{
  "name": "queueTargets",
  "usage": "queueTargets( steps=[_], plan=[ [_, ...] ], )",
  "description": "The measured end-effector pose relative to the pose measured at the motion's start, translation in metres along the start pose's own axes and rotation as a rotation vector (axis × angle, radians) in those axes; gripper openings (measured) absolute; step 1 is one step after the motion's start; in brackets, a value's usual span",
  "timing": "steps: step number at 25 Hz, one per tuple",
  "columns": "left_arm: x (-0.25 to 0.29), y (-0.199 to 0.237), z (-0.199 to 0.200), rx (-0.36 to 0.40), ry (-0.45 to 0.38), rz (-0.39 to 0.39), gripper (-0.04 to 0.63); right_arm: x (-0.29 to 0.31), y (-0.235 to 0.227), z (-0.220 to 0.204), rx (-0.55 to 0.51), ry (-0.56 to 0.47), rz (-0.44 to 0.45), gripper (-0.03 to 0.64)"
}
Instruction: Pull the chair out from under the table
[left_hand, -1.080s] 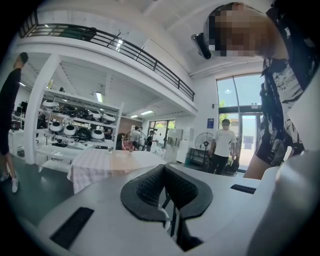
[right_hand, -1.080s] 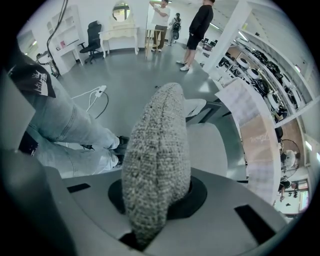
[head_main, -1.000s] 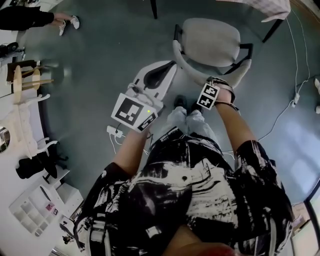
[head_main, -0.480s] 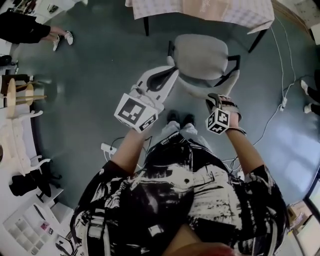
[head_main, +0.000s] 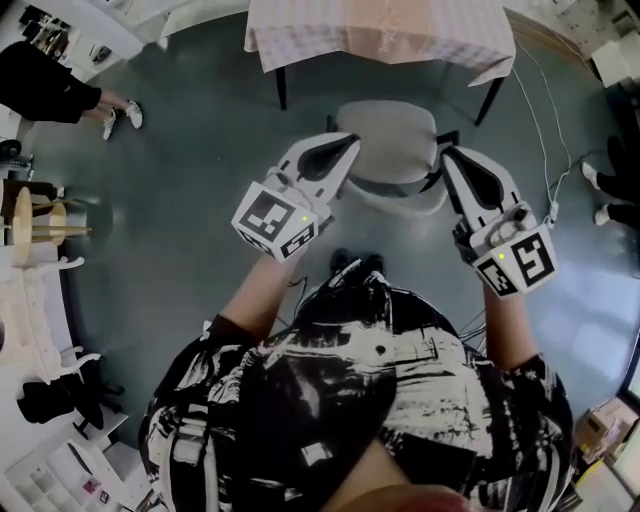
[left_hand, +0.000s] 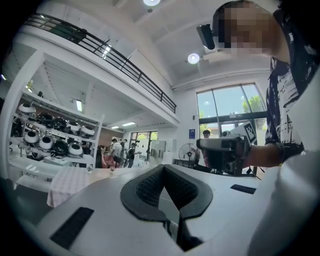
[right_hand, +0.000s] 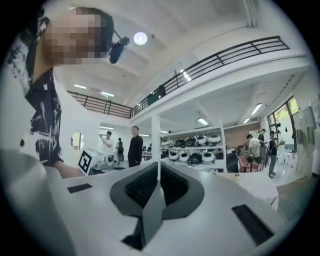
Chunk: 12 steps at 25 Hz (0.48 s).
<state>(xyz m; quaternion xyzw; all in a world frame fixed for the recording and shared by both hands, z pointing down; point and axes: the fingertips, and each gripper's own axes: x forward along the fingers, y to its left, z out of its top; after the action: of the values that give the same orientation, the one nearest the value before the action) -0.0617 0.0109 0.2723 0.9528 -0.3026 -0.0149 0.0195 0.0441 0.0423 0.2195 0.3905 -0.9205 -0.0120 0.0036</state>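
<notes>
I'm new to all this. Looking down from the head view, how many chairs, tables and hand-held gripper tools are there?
Chairs: 1, the grey chair
Tables: 1, the cloth-covered table
Grippers: 2, the left gripper and the right gripper
Total: 4

Your head camera looks steeply down on the left gripper (head_main: 347, 141) and right gripper (head_main: 451, 156). Their cameras look level, each seeing the other.
</notes>
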Motion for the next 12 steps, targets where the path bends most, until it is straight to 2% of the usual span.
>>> queueTargets(
  steps=[2,5,9,12],
  plan=[
    [0.006,-0.003,0.018,0.026,-0.02,-0.017,0.001,-0.002,-0.005,0.025,-0.053,-0.049,-0.034,0.005],
    [0.013,-0.004,0.039,0.054,-0.033,-0.027,0.001,0.004,-0.009,0.038,-0.147,-0.063,-0.069,0.0],
    [0.018,-0.005,0.056,0.064,-0.046,-0.028,0.002,0.015,-0.015,0.033,-0.186,-0.078,-0.094,0.0],
    [0.026,-0.006,0.061,0.071,-0.046,-0.024,0.002,0.019,-0.029,0.02,-0.178,-0.088,-0.121,0.0]
  ],
)
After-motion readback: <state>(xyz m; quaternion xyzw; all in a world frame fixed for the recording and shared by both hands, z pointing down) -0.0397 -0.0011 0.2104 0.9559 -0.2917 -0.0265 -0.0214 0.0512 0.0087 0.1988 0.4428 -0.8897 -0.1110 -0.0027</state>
